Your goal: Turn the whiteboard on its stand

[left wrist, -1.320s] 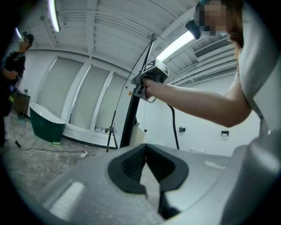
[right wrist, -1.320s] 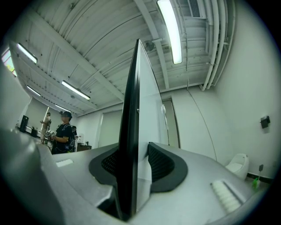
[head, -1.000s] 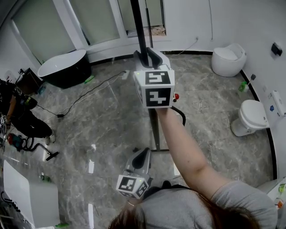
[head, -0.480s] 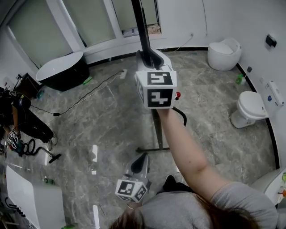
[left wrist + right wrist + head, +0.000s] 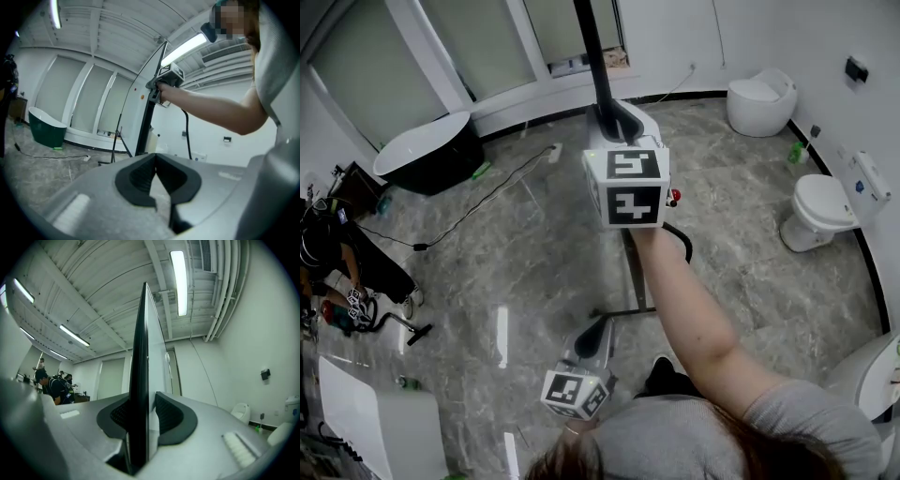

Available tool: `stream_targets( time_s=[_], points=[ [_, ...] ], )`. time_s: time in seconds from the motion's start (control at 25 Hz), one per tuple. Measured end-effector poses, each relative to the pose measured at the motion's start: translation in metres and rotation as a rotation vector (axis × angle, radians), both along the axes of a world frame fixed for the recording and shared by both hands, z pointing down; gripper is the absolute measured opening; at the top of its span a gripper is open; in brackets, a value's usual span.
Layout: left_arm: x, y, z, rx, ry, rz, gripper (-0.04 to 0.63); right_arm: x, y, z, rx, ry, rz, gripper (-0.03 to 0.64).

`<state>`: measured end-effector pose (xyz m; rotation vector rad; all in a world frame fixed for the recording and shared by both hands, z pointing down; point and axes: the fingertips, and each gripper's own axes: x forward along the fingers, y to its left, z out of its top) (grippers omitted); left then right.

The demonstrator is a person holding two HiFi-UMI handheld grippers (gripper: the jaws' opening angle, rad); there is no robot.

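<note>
The whiteboard point(image 5: 139, 380) stands upright on its stand point(image 5: 630, 281) near the middle of the floor point(image 5: 516, 244). Both the head view and the right gripper view show it edge-on, as a thin dark bar.

The right gripper point(image 5: 607, 114) is raised at arm's length to the board's side edge, and that edge runs straight down between its jaws. The jaws are closing on it. The right-hand pad looks to be against the white face, while the other pad is lost against the dark frame, so how firm the pinch is remains a guess.

The left gripper point(image 5: 155, 161) hangs low by the person's body, well apart from the board. Its jaws are pressed together with nothing between them.

The step in hand appears to be taking hold of the board's edge, and the turn itself is not yet begun. Next, the grip should settle firmly on the frame. The edge then wants a steady sweep around the stand's post, so that the board pivots rather than dragging or tipping the stand. The left gripper is free to steady the post or the far edge if the stand shifts.

A tub point(image 5: 431, 150) sits toward the floor's far left edge and two toilets point(image 5: 820, 216) along the right edge, all well clear of the swing.
</note>
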<state>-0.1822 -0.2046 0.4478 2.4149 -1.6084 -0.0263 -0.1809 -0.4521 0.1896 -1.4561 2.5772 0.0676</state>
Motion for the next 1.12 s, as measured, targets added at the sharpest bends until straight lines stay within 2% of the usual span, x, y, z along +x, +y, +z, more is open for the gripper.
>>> stream_targets(
  time_s=[0.36, 0.72, 1.12],
  points=[
    [-0.001, 0.031, -0.002, -0.006, -0.022, 0.051, 0.002, 0.013, 0.034, -0.001, 0.003, 0.012, 0.051, 0.096],
    [0.012, 0.068, 0.012, -0.028, -0.003, 0.112, 0.002, 0.033, 0.069, -0.004, 0.013, 0.007, 0.056, 0.098],
    [0.028, 0.088, 0.002, 0.003, -0.011, 0.113, 0.002, 0.048, 0.102, -0.001, 0.011, 0.017, 0.046, 0.103]
  ],
)
